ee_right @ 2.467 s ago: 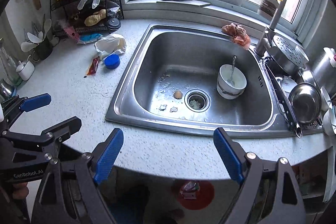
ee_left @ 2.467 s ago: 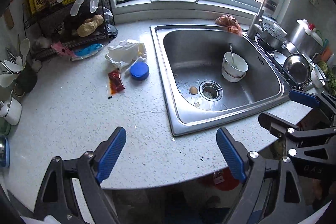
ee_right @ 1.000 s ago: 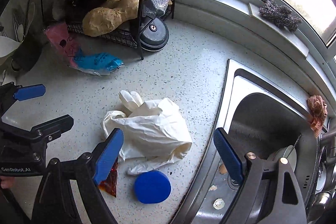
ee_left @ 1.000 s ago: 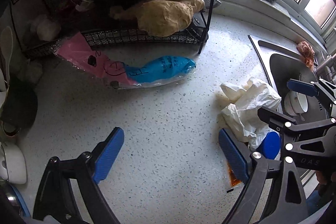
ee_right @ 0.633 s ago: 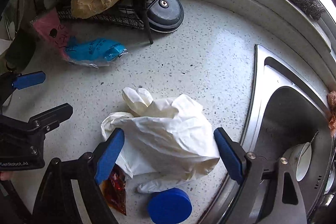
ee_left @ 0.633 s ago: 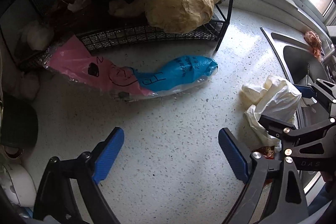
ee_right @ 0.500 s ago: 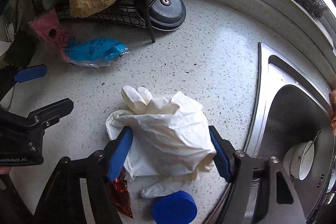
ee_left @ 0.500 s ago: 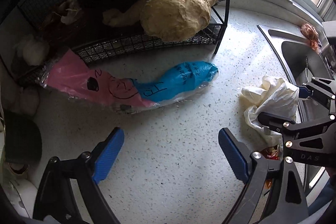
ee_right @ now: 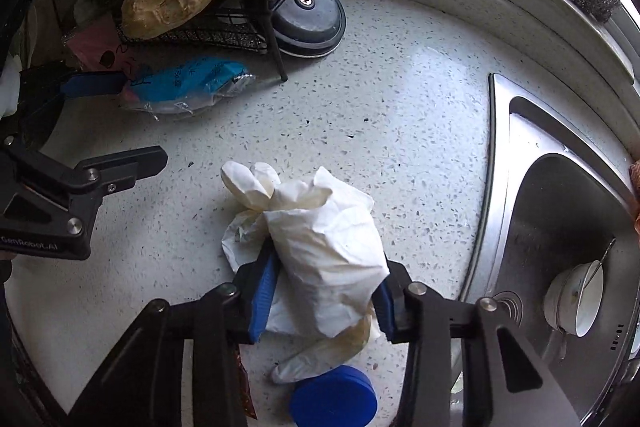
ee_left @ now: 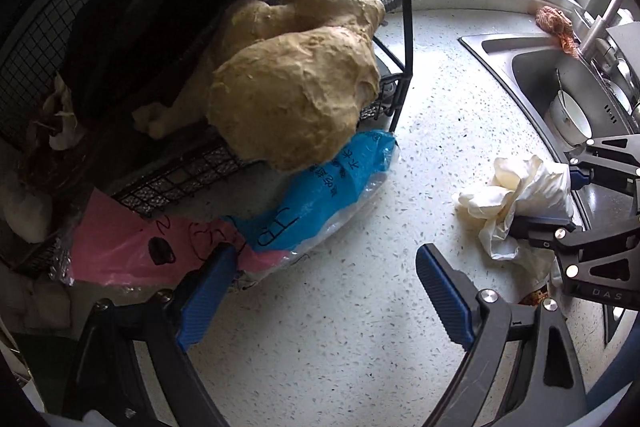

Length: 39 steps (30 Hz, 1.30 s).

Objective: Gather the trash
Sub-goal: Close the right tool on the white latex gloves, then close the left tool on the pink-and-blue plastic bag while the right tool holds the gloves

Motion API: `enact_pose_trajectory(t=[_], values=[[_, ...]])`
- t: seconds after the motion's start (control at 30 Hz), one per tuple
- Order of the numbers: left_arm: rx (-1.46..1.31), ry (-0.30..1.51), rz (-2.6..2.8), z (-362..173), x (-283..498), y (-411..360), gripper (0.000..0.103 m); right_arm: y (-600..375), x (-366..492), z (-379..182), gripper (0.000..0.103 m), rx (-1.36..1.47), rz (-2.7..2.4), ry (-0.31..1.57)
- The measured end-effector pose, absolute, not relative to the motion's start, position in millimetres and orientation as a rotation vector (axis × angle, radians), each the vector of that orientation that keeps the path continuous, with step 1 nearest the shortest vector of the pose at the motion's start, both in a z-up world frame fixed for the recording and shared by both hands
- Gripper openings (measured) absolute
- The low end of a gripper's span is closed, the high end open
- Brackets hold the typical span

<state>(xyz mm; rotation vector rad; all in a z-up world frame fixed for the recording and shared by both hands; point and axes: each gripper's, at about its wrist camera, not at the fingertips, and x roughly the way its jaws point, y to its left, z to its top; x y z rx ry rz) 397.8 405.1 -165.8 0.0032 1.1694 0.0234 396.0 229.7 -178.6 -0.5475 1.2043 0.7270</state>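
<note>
A crumpled wad of white gloves (ee_right: 324, 239) lies on the speckled counter beside the sink. My right gripper (ee_right: 324, 297) points down over it; its jaws are closing and both blue pads (ee_right: 262, 293) press the wad's sides. The left wrist view shows the same wad (ee_left: 516, 195) at the right. Just under the wad lie a blue lid (ee_right: 334, 397) and a red sachet (ee_right: 242, 379). My left gripper (ee_left: 324, 291) is open above bare counter, its left finger at the edge of a pink and blue plastic bag (ee_left: 320, 195).
A black wire rack (ee_left: 180, 171) holding a tan lumpy root (ee_left: 296, 99) stands over the plastic bag. A round dark disc (ee_right: 308, 15) sits by the rack's foot. The steel sink (ee_right: 560, 227) with a white bowl (ee_right: 576, 299) lies to the right.
My right gripper sank onto the white wad and its jaws narrowed around it. My left gripper moved in toward the rack and the plastic bag and rolled; its jaws stayed wide.
</note>
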Motion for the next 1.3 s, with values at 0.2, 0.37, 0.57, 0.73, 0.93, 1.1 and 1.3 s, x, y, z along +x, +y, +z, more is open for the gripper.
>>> enact_pose_trajectory(t=[0.2,0.37,0.57,0.73,0.93,1.1,1.3], values=[[0.078,1.157,-0.014,-153.3,387.4,389.5,0.09,230.1,399.7,-176.6,0.035,-0.553,0.734,1.202],[0.101,1.124,0.007,-149.3,383.9,388.8,0.09,232.9,391.8,-174.2,0.035,-0.56,0.744,1.203],[0.115,1.099,0.053,-148.1,392.2,409.5,0.09,240.3,391.7,-178.2,0.035,-0.553,0.746,1.214],[0.097,1.138,0.019,-163.5,406.0,417.9,0.09,247.8,394.9,-180.9,0.035,-0.551,0.746,1.219],[0.07,1.178,-0.018,-178.5,413.6,425.2,0.088,252.5,398.4,-181.2,0.035,-0.552,0.751,1.213],[0.026,1.201,-0.055,-182.5,413.7,425.4,0.051,249.4,398.7,-180.0,0.035,-0.538,0.757,1.209],[-0.004,1.207,-0.054,-181.9,407.4,412.7,0.033,241.3,398.9,-177.9,0.025,-0.529,0.759,1.2]])
